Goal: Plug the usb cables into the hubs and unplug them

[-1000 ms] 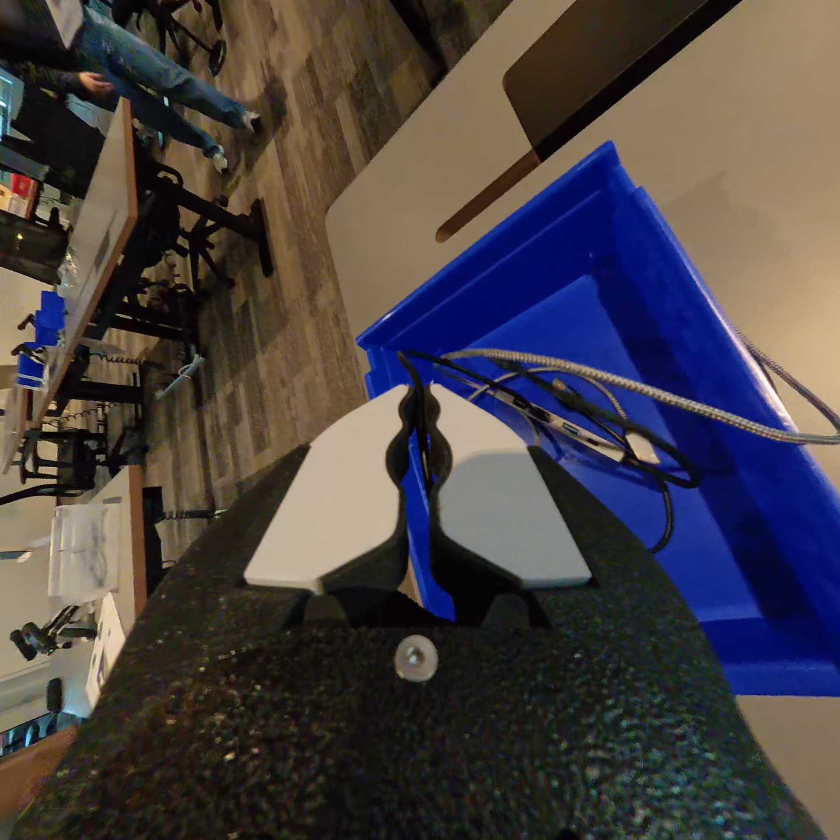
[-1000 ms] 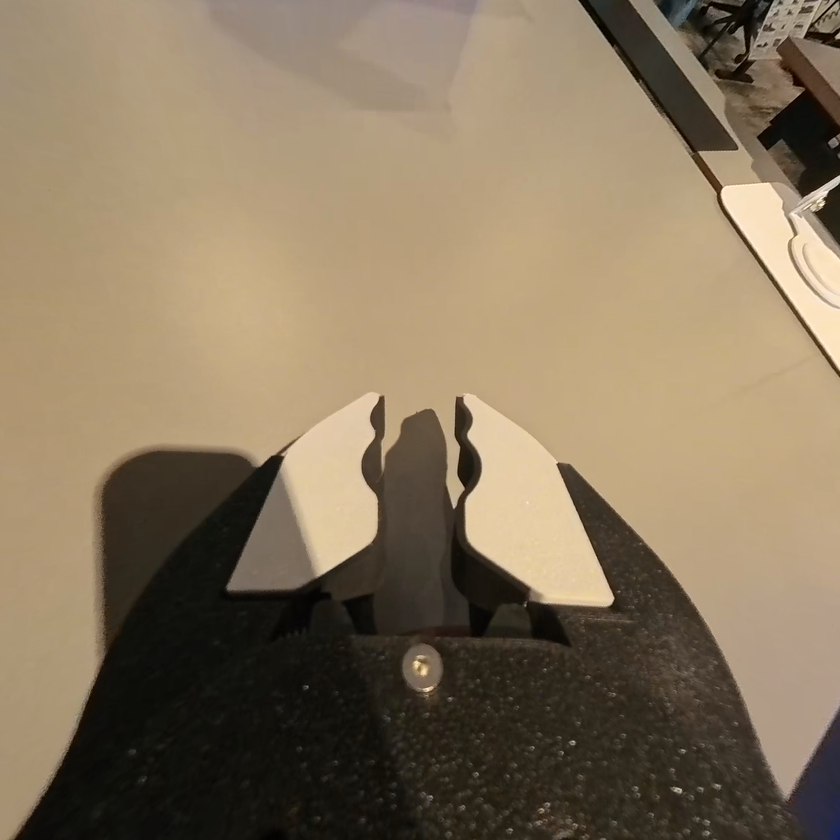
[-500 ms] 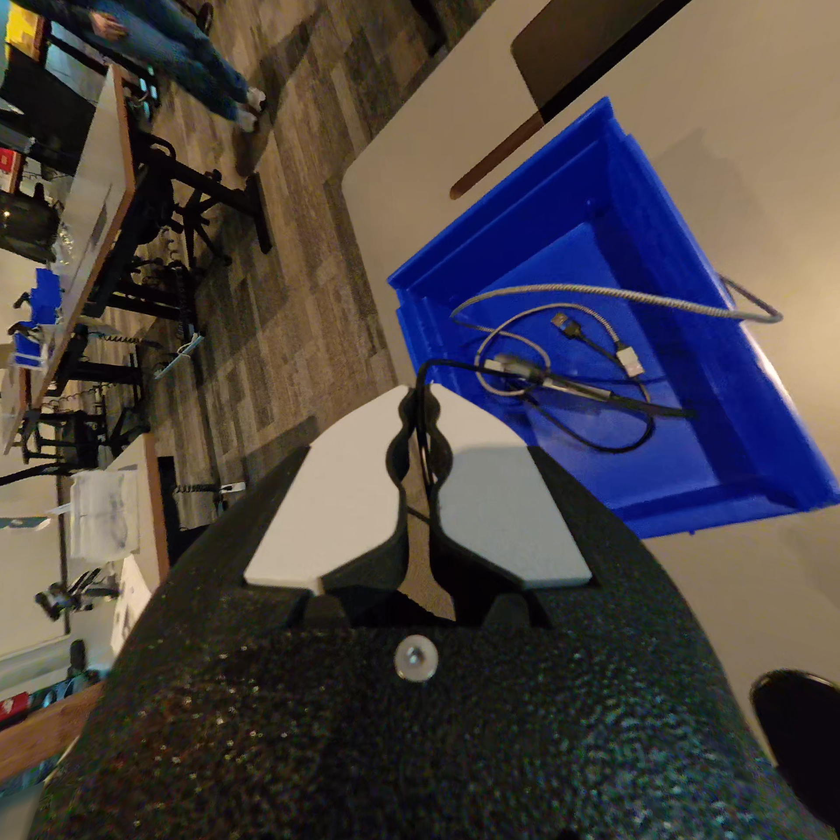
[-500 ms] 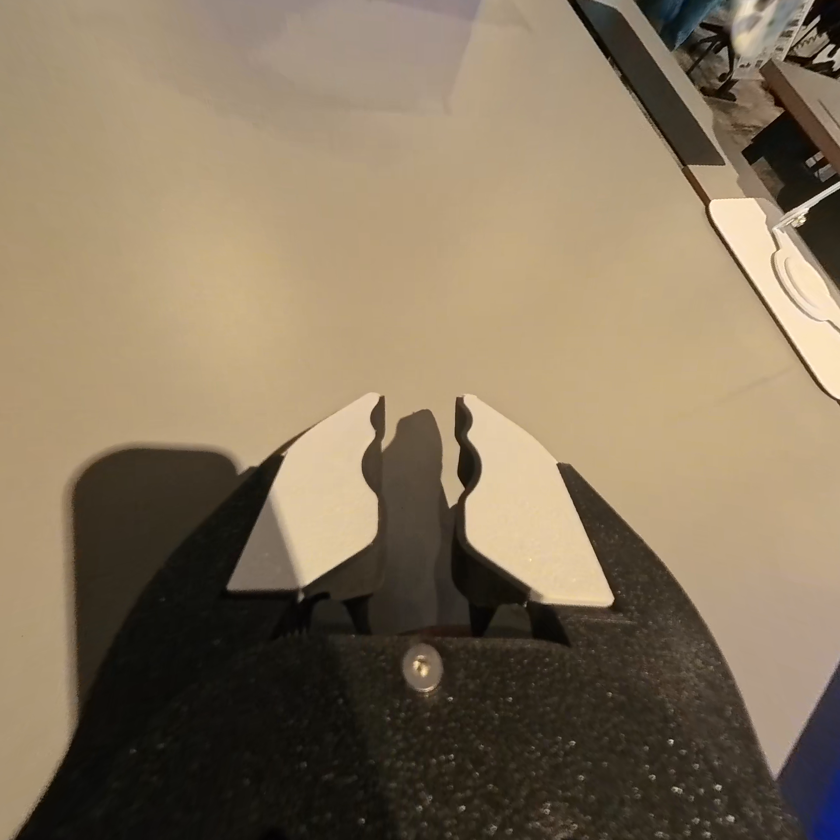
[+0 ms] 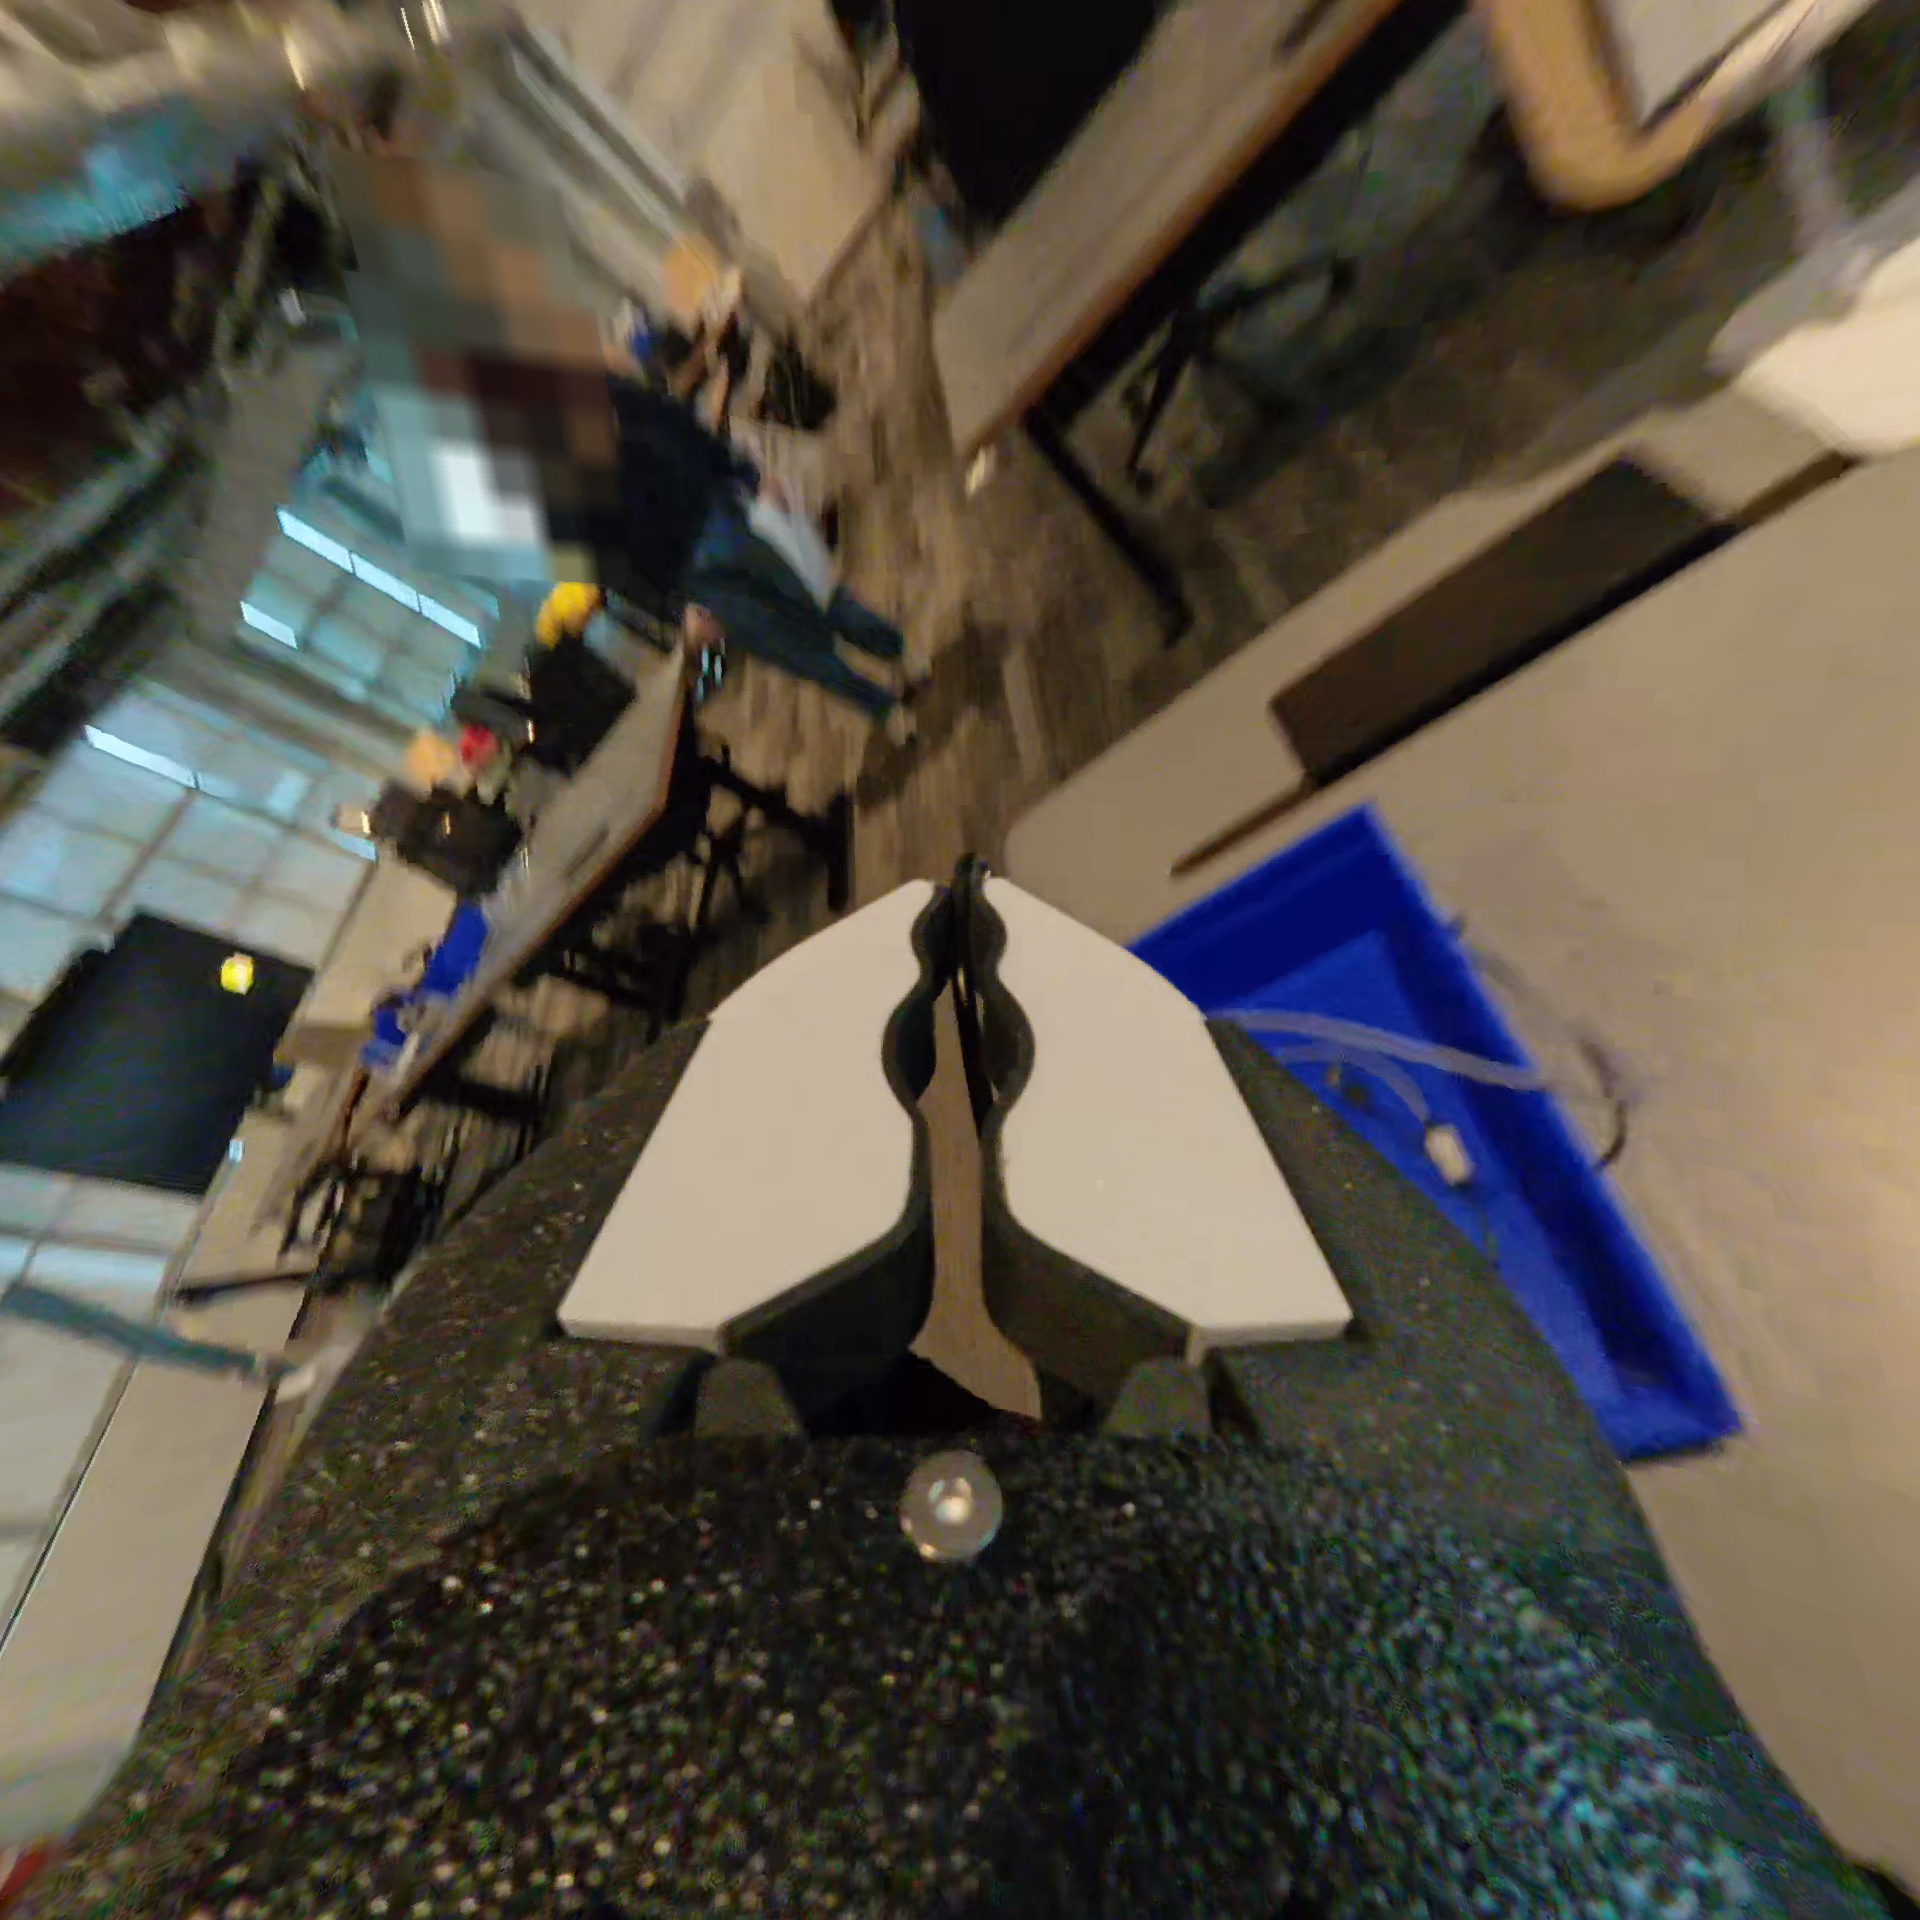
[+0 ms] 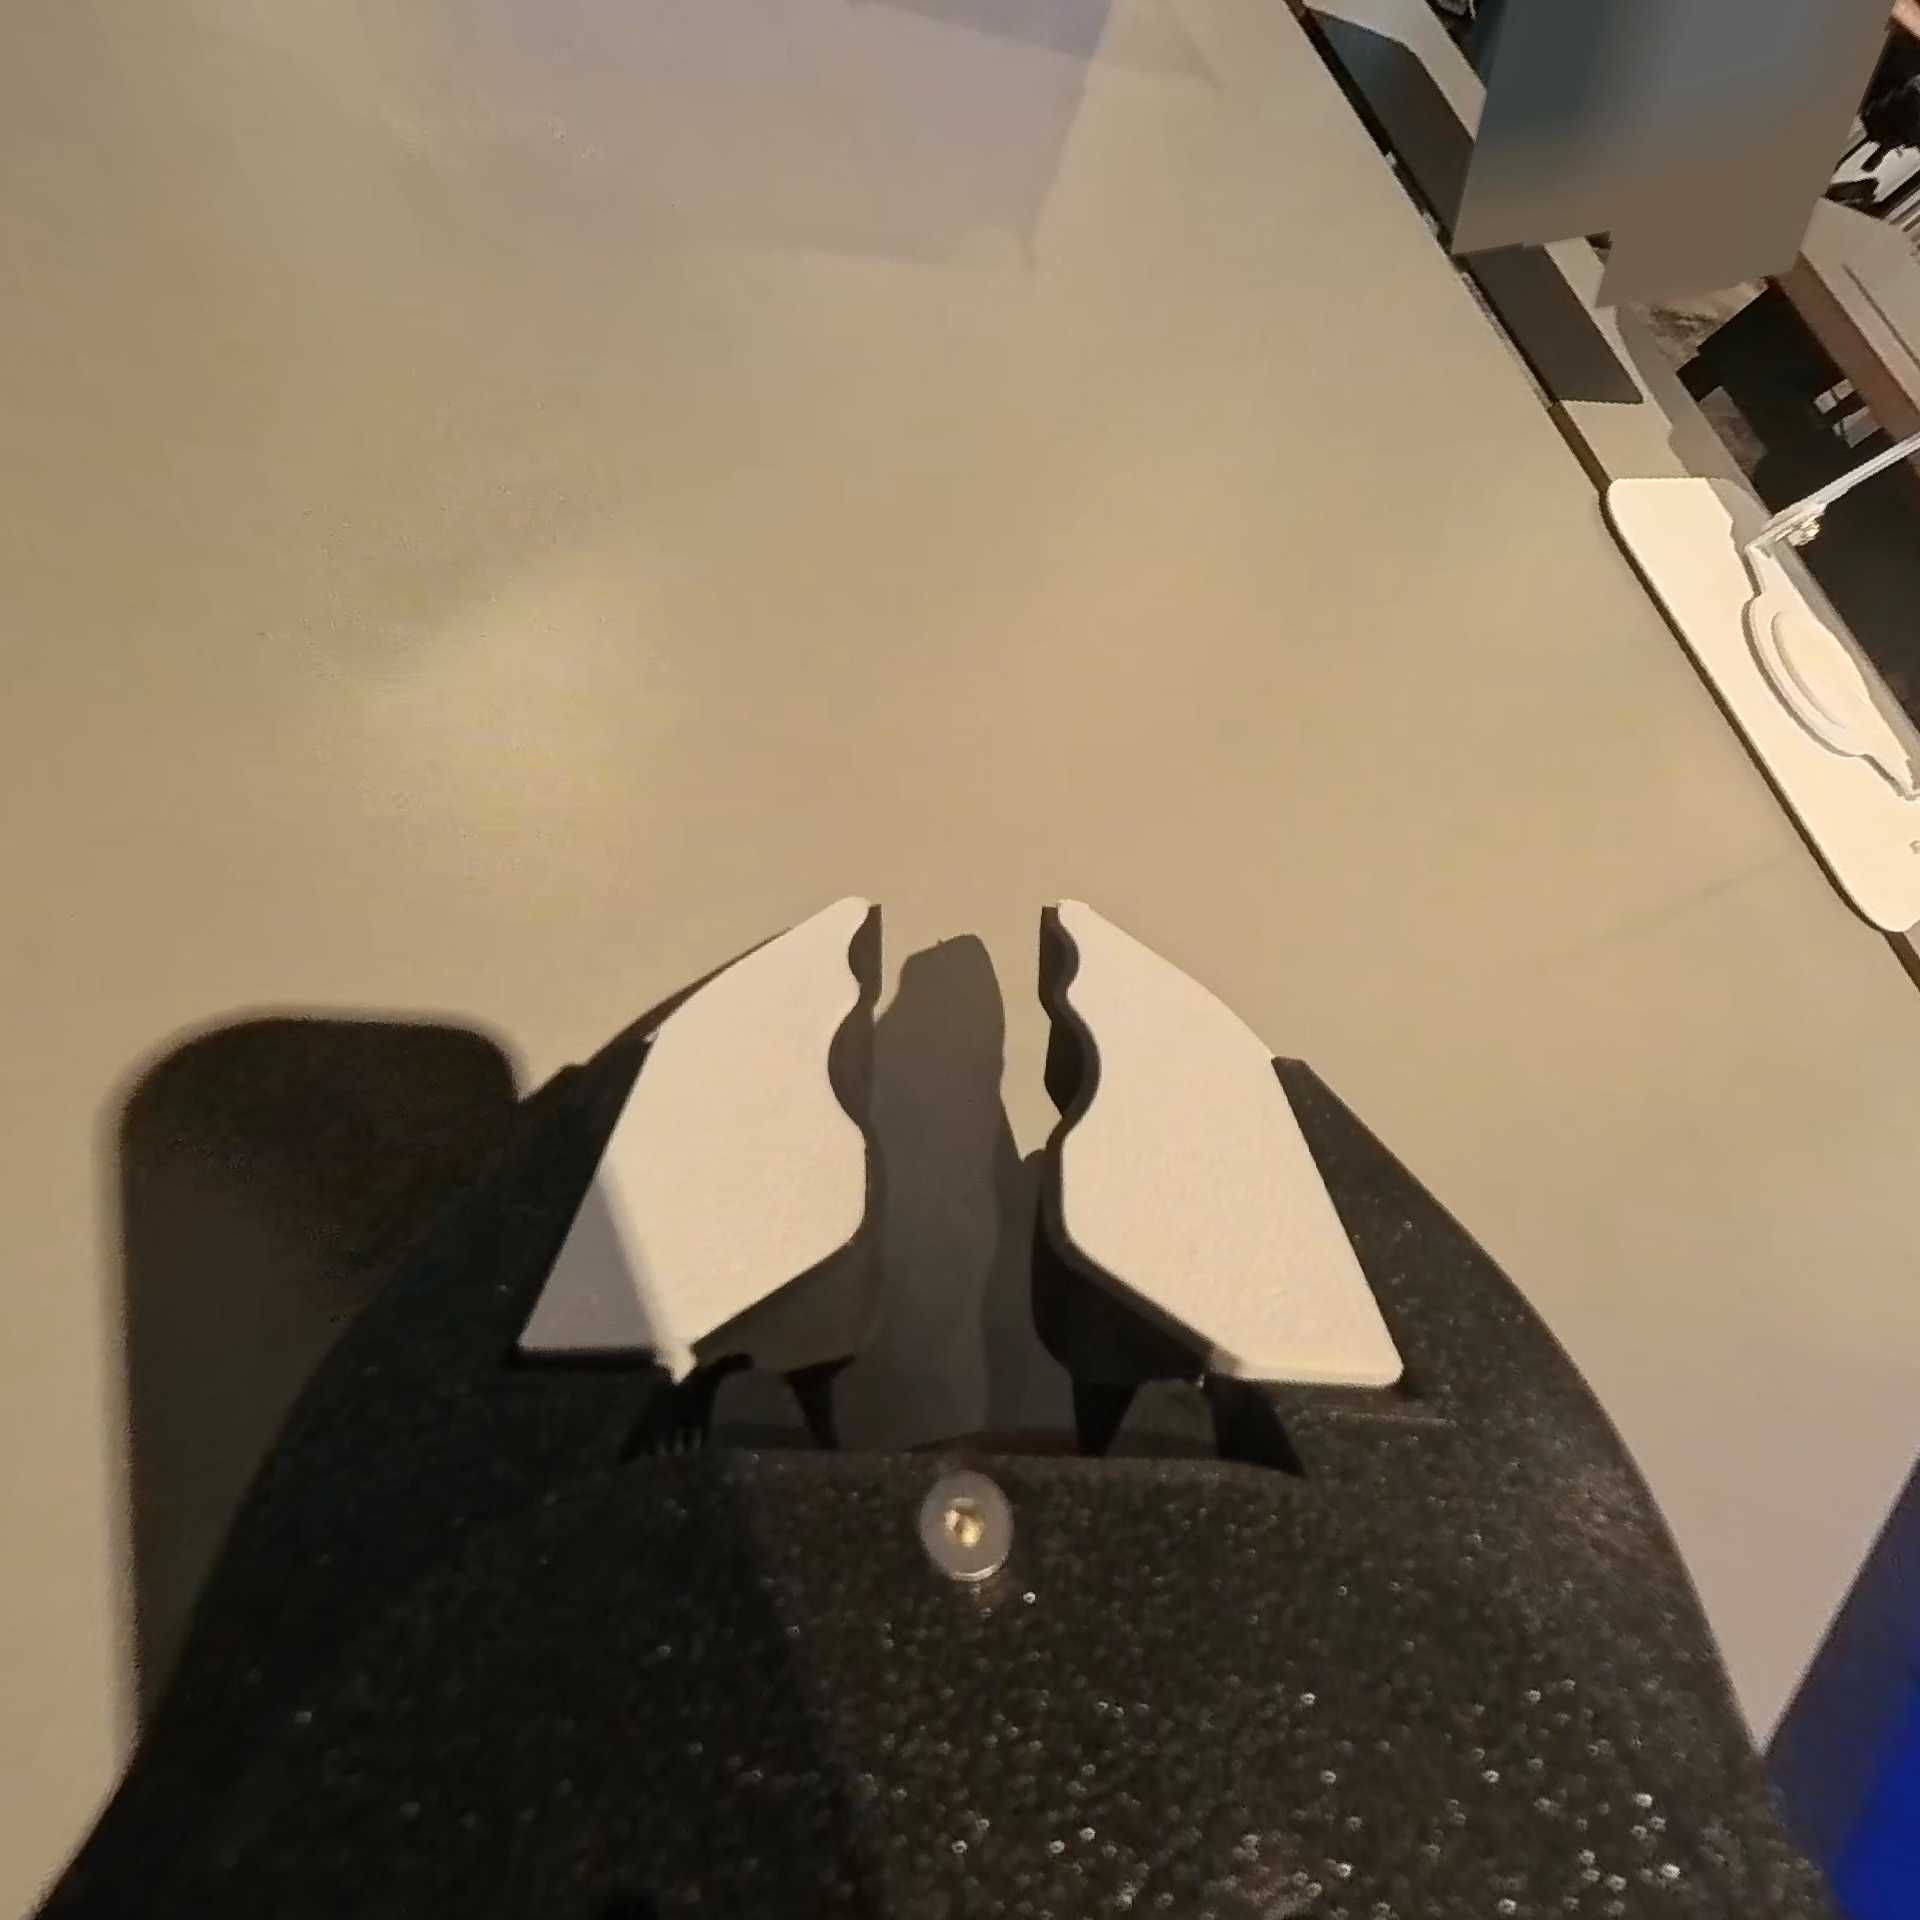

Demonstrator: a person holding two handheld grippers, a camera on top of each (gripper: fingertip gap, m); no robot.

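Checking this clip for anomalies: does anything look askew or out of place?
A braided cable trails over the blue bin wall onto the table. The left tongs pinch a thin black cable; the right tongs are open and empty.

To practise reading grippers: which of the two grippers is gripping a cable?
The left gripper: its fingers are shut on a thin black cable running between them. The right gripper is open over the bare beige table, with nothing between its fingers.
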